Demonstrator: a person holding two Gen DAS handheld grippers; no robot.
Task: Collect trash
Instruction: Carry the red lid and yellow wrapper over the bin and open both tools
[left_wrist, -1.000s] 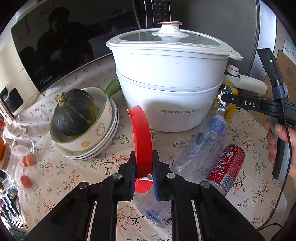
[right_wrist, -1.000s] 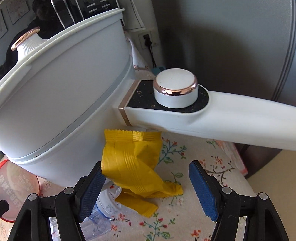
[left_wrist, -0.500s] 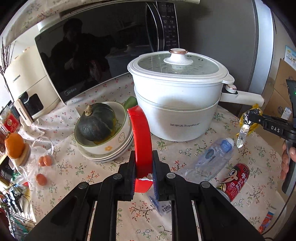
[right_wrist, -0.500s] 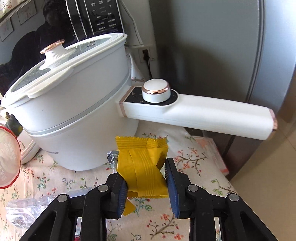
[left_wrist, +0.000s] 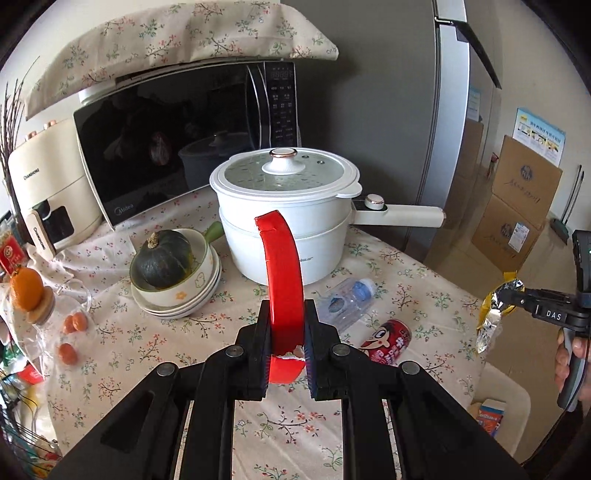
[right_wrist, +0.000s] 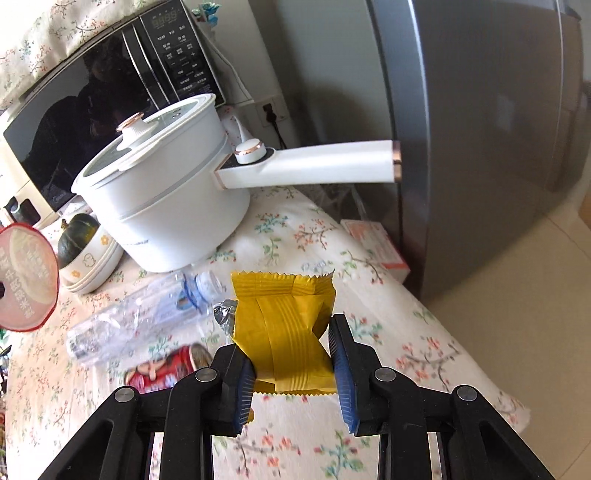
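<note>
My left gripper (left_wrist: 287, 325) is shut on a red round lid (left_wrist: 282, 280), held on edge above the floral table. In the right wrist view the same lid (right_wrist: 26, 277) shows its face at the far left. My right gripper (right_wrist: 291, 350) is shut on a crumpled yellow snack wrapper (right_wrist: 284, 314), lifted clear of the tablecloth. The left wrist view shows that gripper (left_wrist: 517, 295) at the right edge with the wrapper (left_wrist: 493, 310) hanging from it. A clear plastic bottle (left_wrist: 347, 301) and a red milk can (left_wrist: 388, 341) lie on the table between the grippers.
A white electric pot (left_wrist: 284, 221) with a long handle (right_wrist: 325, 162) stands mid-table before a microwave (left_wrist: 177, 147). Stacked bowls hold a green squash (left_wrist: 162, 258). A grey fridge (right_wrist: 480, 129) flanks the table's right edge. A small carton (right_wrist: 376, 243) lies nearby. A hand (left_wrist: 569, 358) grips the right tool.
The right gripper closed on the yellow wrapper and lifted it away from under the pot handle. Both grippers drew back and up from the table; the left one kept the red lid.
</note>
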